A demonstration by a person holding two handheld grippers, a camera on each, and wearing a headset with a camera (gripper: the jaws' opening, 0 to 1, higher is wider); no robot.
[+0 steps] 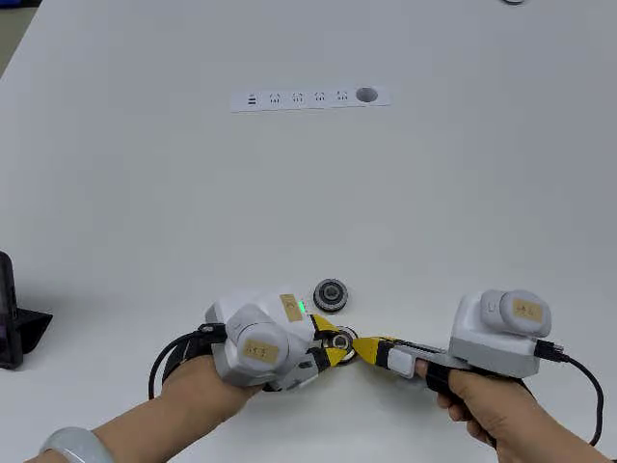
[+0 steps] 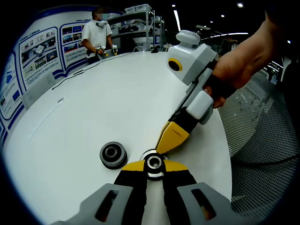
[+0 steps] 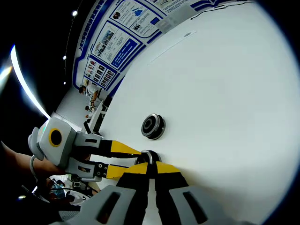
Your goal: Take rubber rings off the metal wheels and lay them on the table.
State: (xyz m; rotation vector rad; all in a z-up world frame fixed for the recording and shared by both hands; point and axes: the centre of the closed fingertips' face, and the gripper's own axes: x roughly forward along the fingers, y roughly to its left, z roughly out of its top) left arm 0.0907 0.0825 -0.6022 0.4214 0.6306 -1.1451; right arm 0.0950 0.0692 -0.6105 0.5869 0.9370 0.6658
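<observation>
Tongs first: my left tongs [image 1: 331,347] are clenched on a small metal wheel [image 1: 339,341], holding it low over the worktop [image 1: 193,193] right in front of me. In the left gripper view the wheel [image 2: 154,163] sits square between the yellow tips. My right tongs [image 1: 362,348] come in from the other side, tips pressed together against that wheel's rim. I cannot see for sure whether they have the rubber ring nipped between them.

I judge this to be the stripping step on the first wheel: one side holds, the other peels. The next move calls for a firm left hold while the right pulls the ring outward and over the rim's edge without letting the wheel twist free. Then the ring goes down on a bare patch of the worktop.

A second wheel [image 1: 331,295] lies just beyond the tongs, flat on the worktop, its black ring [image 2: 104,158] on it.

As for writing, the tan stickers [image 1: 261,350] on both tongs carry marks too small to read. The print on the right tongs' yellow jaw in the left gripper view is also illegible. A white power strip [image 1: 310,97] lies farther off, with no lettering I can make out. Wall posters [image 3: 110,49] show headings and photos, all unreadable.
</observation>
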